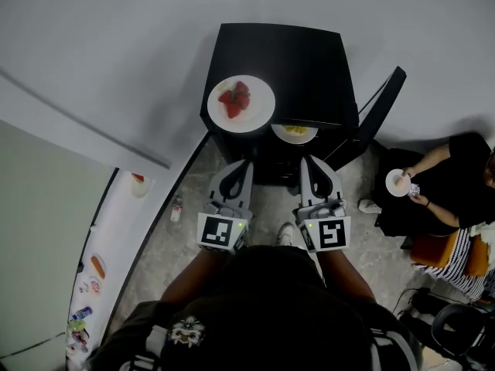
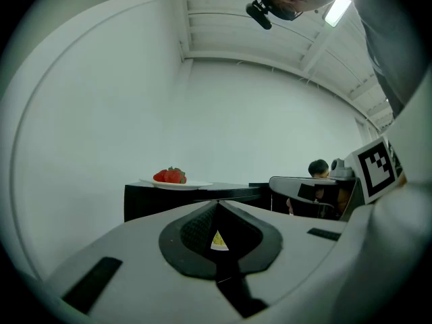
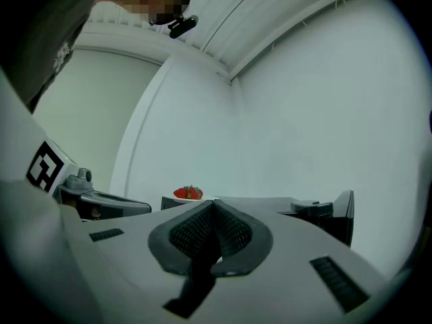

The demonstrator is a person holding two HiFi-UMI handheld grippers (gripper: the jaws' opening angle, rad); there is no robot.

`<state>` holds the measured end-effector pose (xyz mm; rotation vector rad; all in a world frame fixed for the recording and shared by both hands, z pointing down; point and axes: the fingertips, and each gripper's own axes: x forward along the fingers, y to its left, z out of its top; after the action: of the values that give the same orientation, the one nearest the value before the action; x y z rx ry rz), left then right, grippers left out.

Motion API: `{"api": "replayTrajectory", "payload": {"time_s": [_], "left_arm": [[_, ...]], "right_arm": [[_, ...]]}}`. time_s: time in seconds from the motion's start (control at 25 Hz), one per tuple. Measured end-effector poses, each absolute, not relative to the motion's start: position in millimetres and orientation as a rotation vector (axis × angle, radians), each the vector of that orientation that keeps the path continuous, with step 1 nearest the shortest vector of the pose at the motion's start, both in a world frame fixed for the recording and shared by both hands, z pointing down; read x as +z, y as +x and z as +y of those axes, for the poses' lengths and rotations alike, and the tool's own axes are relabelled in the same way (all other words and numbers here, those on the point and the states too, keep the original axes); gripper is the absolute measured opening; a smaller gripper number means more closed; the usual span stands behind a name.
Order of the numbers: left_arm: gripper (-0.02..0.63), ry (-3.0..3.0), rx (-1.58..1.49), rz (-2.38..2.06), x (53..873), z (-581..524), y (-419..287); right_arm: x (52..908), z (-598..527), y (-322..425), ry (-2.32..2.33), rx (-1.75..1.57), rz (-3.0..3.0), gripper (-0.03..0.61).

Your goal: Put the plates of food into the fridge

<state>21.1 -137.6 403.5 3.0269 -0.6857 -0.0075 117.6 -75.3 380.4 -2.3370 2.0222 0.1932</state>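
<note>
Head view: left hand-held gripper and right hand-held gripper, both closed and empty, point at the fridge. Strawberry plate sits on top; yellow-food plate shows at its open front.

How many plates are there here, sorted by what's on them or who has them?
Plate of strawberries, on top of the black fridge: 1
Plate of yellow food, at the fridge's open front: 1
Small plate held by the seated person: 1
Total: 3

Yellow-food plate half hidden under fridge top (food unclear), seated person cropped at edge
</note>
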Motion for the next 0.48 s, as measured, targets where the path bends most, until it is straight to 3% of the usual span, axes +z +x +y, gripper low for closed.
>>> {"api": "replayTrajectory", "payload": {"time_s": [0.48], "left_arm": [[0.021, 2.853, -0.061, -0.720, 401, -158, 14]], "right_arm": [[383, -86, 105, -2.290, 0.148, 2.096, 0.026]]}}
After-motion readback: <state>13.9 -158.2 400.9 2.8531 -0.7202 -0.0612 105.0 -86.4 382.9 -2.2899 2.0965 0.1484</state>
